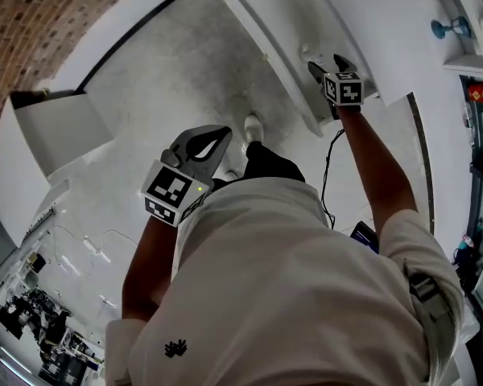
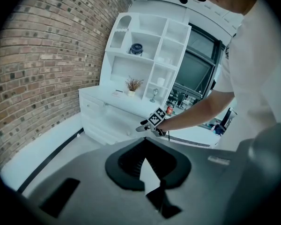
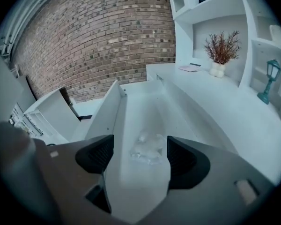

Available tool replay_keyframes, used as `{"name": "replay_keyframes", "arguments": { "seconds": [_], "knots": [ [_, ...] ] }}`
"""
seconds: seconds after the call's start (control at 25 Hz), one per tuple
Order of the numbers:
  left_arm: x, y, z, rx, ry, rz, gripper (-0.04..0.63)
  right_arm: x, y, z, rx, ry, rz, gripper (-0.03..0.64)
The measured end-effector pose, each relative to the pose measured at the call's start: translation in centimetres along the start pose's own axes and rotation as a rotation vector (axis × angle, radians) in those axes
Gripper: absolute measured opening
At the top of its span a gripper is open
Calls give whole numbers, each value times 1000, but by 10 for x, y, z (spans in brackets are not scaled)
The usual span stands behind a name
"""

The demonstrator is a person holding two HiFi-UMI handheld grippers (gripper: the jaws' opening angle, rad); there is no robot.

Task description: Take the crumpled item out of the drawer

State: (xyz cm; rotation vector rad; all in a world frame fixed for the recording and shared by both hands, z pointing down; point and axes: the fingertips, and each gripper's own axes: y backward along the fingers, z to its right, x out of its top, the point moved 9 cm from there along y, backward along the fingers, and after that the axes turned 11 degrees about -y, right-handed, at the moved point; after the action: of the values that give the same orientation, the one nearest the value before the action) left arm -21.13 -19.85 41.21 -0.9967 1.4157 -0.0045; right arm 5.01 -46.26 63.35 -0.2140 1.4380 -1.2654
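Crumpled item lay on floor of open drawer, framed btwn spread jaws of right gripper, untouched. Left gripper clenched, empty, well apart. Dried plant & teal lantern stood on counter beside drawer.

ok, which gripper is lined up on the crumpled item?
The right gripper: its open jaws frame the crumpled item in the drawer. The left gripper, tips together, is nowhere near it.

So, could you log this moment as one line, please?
right gripper: jaws open, aimed at crumpled item in drawer | left gripper: jaws shut, empty
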Motion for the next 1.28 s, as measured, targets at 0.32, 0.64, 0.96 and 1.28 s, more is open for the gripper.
{"name": "replay_keyframes", "arguments": {
  "seconds": [0.32, 0.64, 0.96, 1.28],
  "knots": [
    [6, -23, -13, -6, 19, -47, 6, -8, -53, 23, -24, -32, -62, 360],
    [8, -31, -24, -4, 19, -76, 6, -19, -84, 34, -54, -59, -110, 322],
    [8, -33, -35, 0, 23, -78, 6, -20, -93, 28, -56, -26, -124, 221],
    [6, -26, -44, -1, 16, -67, 6, -17, -94, 23, -76, 20, -146, 159]
  ]
}}
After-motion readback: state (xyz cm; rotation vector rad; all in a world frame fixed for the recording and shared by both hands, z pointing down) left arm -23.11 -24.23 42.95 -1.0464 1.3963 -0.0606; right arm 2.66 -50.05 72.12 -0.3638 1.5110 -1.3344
